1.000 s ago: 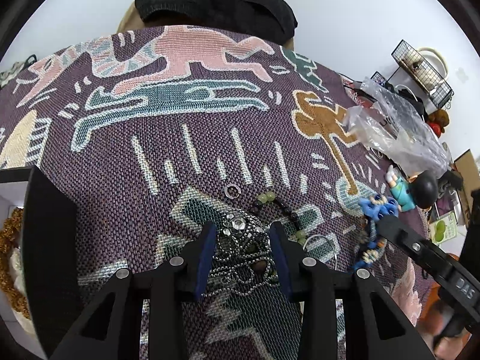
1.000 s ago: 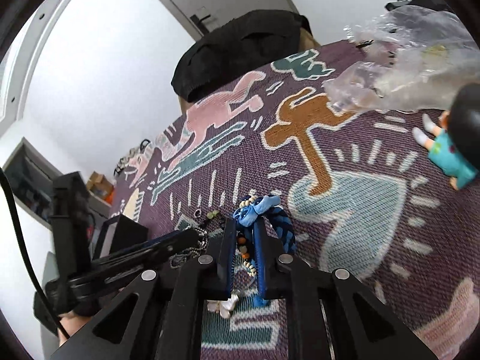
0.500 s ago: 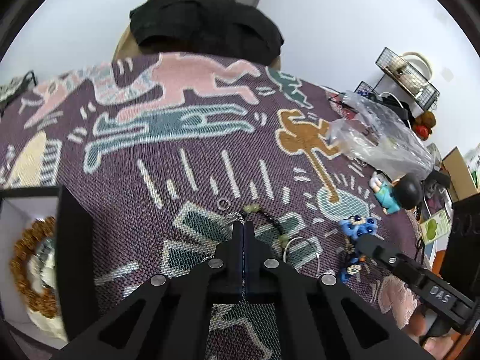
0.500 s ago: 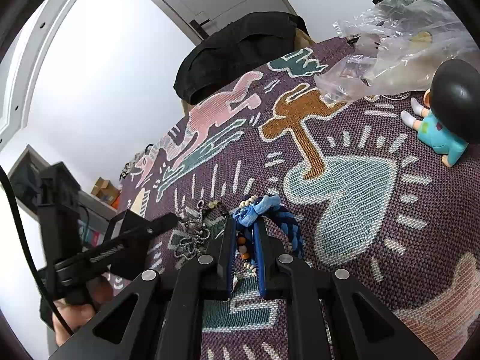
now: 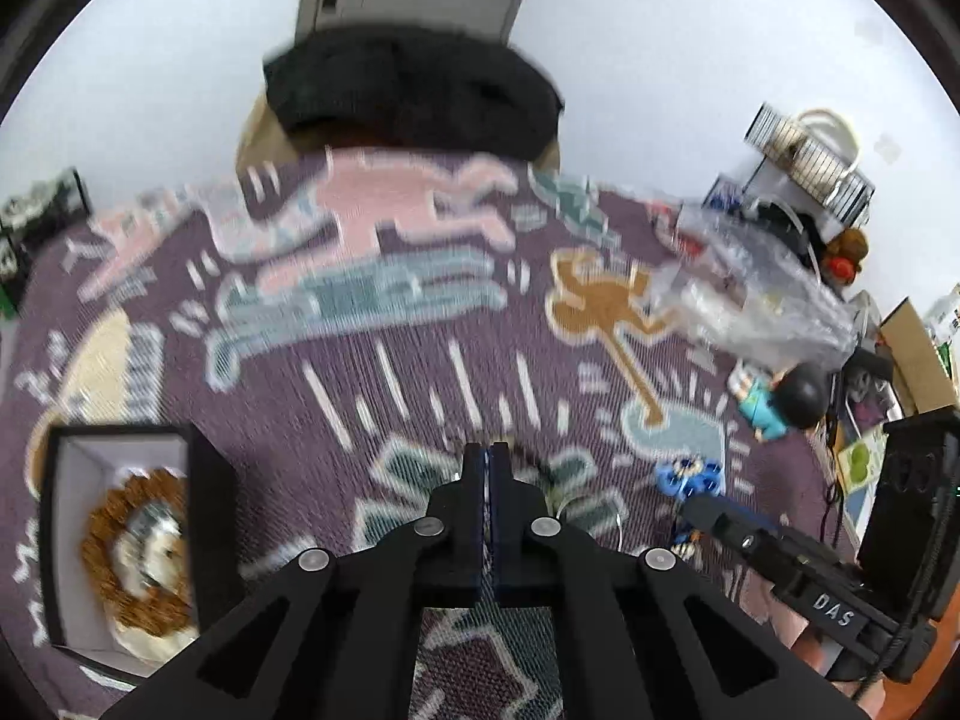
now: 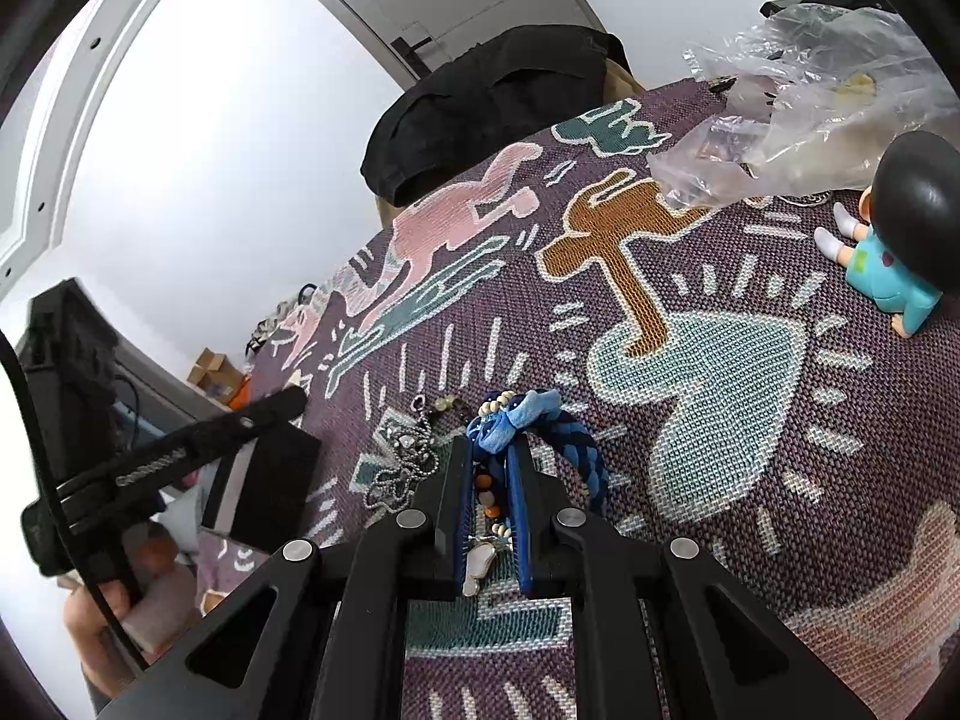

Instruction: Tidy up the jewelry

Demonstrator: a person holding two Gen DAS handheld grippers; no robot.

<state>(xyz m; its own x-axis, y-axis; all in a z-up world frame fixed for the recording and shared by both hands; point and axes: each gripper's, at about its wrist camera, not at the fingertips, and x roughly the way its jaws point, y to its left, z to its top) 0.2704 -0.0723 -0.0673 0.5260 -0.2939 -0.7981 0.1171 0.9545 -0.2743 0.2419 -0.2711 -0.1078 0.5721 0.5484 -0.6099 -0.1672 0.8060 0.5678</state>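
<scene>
Since a second ago, the left gripper (image 5: 489, 450) has closed its fingers, which then stood spread on either side of the heap of silver ball chain (image 6: 399, 468), and has lifted clear of it. Its fingers are now pressed together, and nothing shows between them. In the right wrist view its tip hangs above the cloth, to the left of the chain and apart from it. The chain heap lies on the purple woven cloth with pink, teal and brown figures (image 6: 720, 372).

The open black box with white lining (image 5: 204, 480) has come further into sight at the near left. Inside it is a ring of amber-brown beads (image 5: 102, 564) around something pale and blurred.

The right gripper (image 6: 495, 450) is as it was, its fingers pinching the blue braided cord bracelet (image 6: 576, 450) near its light-blue knot. Orange and white beads and a pale charm show in the narrow gap between them. The bracelet's loop lies on the cloth just right of the fingers, and the chain heap is just left of them.

Far right lie a crumpled clear plastic bag (image 6: 810, 90) and a toy figure with a black head and teal shirt (image 6: 894, 228). A black garment (image 6: 480, 102) sits at the far edge.
</scene>
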